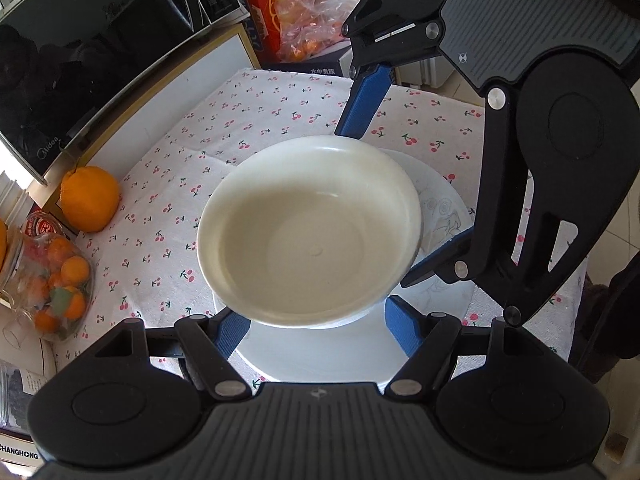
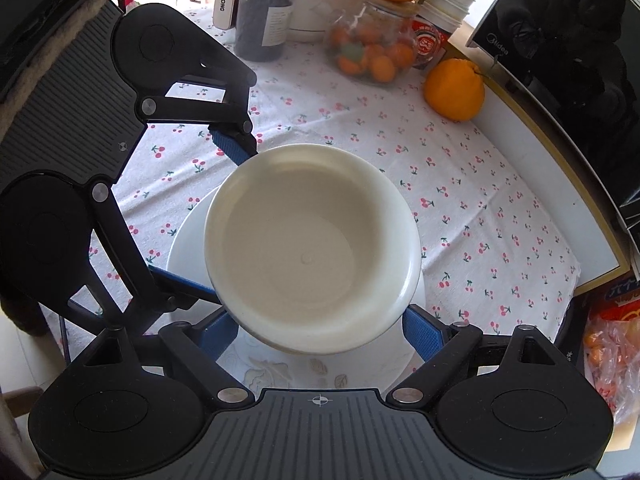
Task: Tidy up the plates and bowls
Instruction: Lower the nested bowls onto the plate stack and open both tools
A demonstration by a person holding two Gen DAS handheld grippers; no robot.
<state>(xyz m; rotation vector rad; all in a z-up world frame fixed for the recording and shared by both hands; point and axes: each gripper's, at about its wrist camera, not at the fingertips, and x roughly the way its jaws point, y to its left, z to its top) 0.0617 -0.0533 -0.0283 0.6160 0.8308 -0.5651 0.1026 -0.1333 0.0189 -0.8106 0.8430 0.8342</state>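
A cream bowl [image 1: 310, 228] sits on a white plate [image 1: 320, 354] on the cherry-print cloth; the bowl also shows in the right wrist view [image 2: 310, 248], on the plate [image 2: 184, 248]. My left gripper [image 1: 316, 330] has its blue fingers spread wide on either side of the bowl's near base, not clamping it. My right gripper [image 2: 320, 330] stands the same way from the other side; its blue fingers [image 1: 366, 100] flank the bowl in the left wrist view. Both are open. The fingertips are hidden under the bowl's rim.
A microwave [image 1: 92, 48] stands at the left, with a large orange [image 1: 90, 198] and a jar of small oranges [image 1: 52, 284] beside it. A bag of oranges [image 1: 312, 20] and a red box lie at the back. A dark jar [image 2: 266, 16] stands behind.
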